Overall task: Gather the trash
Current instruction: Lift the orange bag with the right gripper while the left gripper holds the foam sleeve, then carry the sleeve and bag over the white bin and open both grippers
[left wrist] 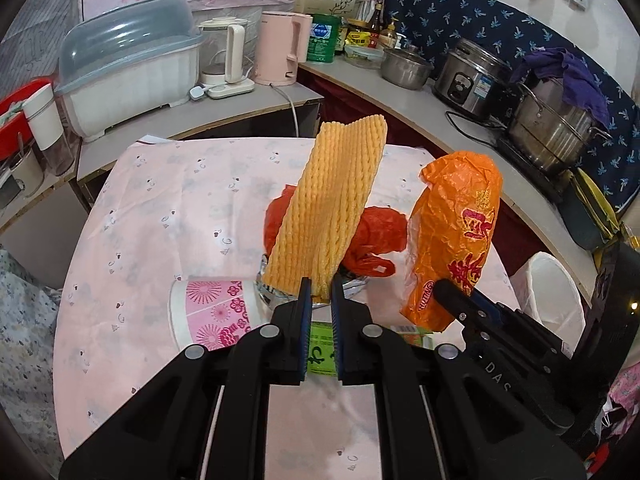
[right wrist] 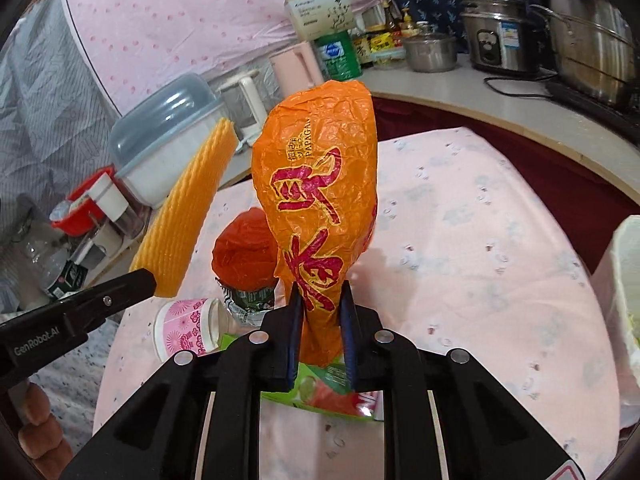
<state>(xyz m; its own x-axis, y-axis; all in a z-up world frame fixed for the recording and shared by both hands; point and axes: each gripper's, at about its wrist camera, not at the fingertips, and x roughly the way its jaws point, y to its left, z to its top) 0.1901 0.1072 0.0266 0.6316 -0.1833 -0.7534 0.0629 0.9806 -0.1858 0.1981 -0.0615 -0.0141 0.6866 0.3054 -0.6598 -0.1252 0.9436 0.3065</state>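
Observation:
My left gripper (left wrist: 319, 286) is shut on a yellow foam fruit net (left wrist: 328, 208) and holds it upright above the pink-clothed table (left wrist: 160, 216). My right gripper (right wrist: 320, 296) is shut on an orange plastic bag (right wrist: 320, 192) with red characters, also held upright; that bag shows in the left wrist view (left wrist: 456, 236) too. On the table below lie a red plastic bag (left wrist: 372, 236), a pink paper cup (left wrist: 212, 314) on its side, a crumpled foil wrapper (right wrist: 250, 300) and a green carton (right wrist: 324, 388). The foam net also shows in the right wrist view (right wrist: 184, 216).
A white-lined bin (left wrist: 552, 292) stands at the table's right edge. Behind the table a counter (left wrist: 400, 96) holds a dish box (left wrist: 128, 64), kettles (left wrist: 280, 48), a rice cooker (left wrist: 468, 76) and pots (left wrist: 556, 132).

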